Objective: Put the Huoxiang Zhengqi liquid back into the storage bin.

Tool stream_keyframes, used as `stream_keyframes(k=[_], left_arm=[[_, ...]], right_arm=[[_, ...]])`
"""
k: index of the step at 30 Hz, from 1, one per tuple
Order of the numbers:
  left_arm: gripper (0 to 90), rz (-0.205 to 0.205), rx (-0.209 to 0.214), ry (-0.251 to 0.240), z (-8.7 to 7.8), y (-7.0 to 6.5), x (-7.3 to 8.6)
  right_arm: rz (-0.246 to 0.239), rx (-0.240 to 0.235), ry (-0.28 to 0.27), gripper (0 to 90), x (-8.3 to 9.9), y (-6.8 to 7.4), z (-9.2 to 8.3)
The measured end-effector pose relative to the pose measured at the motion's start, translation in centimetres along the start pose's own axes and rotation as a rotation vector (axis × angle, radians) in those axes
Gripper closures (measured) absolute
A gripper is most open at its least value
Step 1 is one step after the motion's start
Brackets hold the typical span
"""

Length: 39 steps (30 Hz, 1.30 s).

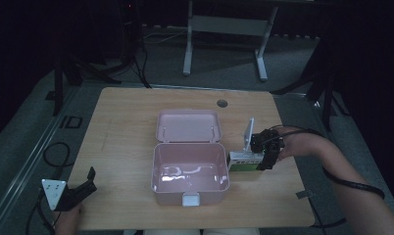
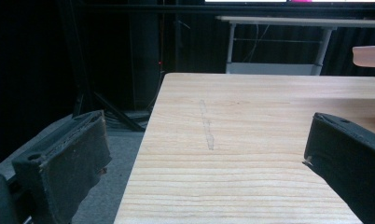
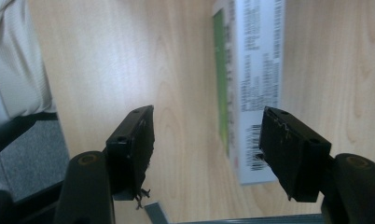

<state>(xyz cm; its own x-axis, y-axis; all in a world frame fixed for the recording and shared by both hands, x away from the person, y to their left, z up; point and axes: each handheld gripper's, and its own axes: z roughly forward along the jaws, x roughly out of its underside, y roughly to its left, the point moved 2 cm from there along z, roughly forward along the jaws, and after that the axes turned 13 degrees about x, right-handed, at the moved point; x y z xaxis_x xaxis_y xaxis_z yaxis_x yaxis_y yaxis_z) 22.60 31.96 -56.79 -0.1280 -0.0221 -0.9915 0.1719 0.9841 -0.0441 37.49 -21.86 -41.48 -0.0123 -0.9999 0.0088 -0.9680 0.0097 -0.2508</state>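
Note:
A small white and green carton (image 1: 244, 161) lies flat on the wooden table (image 1: 126, 122), just right of an open pink lunch box (image 1: 190, 172) whose lid (image 1: 188, 126) leans back. My right gripper (image 1: 265, 159) hangs over the carton's right end, pointing down. In the right gripper view its jaws stand apart above the carton (image 3: 251, 70), the right one overlapping its printed edge, and neither pad presses on it; the gripper (image 3: 206, 140) is open. My left gripper (image 1: 85, 186) rests at the table's front left corner, open, with bare wood between its jaws (image 2: 204, 154).
A cable hole (image 1: 222, 103) sits near the table's far edge. A bit of grey tape (image 1: 303, 194) lies at the front right. Beyond the table stands a white desk frame (image 1: 224, 29). Cables (image 1: 55, 154) run over the floor at left.

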Motion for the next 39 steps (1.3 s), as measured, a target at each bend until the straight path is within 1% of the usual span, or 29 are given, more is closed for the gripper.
stream_keyframes(k=[1,3,4,5,6,8,11,19,24,26,31,34,36,39], left_arm=[[0.3,-0.001,0.000,0.000,0.0,0.0,0.0],[0.4,-0.003,0.001,0.004,0.0,0.0,0.0],[0.4,-0.003,0.001,0.003,0.0,0.0,0.0],[0.4,-0.003,0.000,0.002,0.0,0.0,0.0],[0.4,-0.002,0.000,0.001,0.0,0.0,0.0],[0.4,-0.002,0.000,0.001,0.0,0.0,0.0],[0.3,-0.004,0.002,0.002,0.0,0.0,0.0],[0.4,-0.003,0.004,0.001,0.0,0.0,0.0],[0.4,-0.004,0.006,0.001,0.0,0.0,0.0],[0.4,-0.004,0.007,0.001,0.0,0.0,0.0],[0.4,-0.004,0.009,0.003,0.0,0.1,0.0],[0.4,-0.005,0.010,0.002,0.0,0.1,0.0],[0.4,-0.006,0.010,0.001,0.0,0.1,0.0],[0.4,-0.007,0.010,0.002,0.0,0.1,0.0]], right_arm=[[0.006,0.007,0.000,35.2,-0.1,-0.3,0.1],[0.007,0.000,0.006,35.3,-0.2,-0.6,0.3],[0.013,0.007,0.003,35.6,-0.3,-0.8,0.4],[0.020,0.002,0.001,36.7,-0.3,-1.0,0.6],[0.019,-0.005,0.002,36.7,-0.4,-1.1,0.8],[0.016,0.000,0.005,37.0,-0.4,-1.2,1.0],[0.020,-0.001,0.026,37.0,-0.5,-1.7,1.9],[0.035,-0.013,0.041,37.1,-1.0,-2.2,3.3],[0.038,-0.013,0.054,38.0,-1.1,-2.4,4.2],[0.041,-0.020,0.051,40.6,-1.1,-2.4,4.4],[0.034,-0.021,0.056,42.7,-1.2,-2.3,5.3],[0.024,-0.018,0.058,47.4,-1.3,-2.3,5.6],[0.020,-0.017,0.057,52.4,-1.3,-2.4,5.8],[0.014,-0.017,0.062,54.4,-1.3,-2.3,5.9]])
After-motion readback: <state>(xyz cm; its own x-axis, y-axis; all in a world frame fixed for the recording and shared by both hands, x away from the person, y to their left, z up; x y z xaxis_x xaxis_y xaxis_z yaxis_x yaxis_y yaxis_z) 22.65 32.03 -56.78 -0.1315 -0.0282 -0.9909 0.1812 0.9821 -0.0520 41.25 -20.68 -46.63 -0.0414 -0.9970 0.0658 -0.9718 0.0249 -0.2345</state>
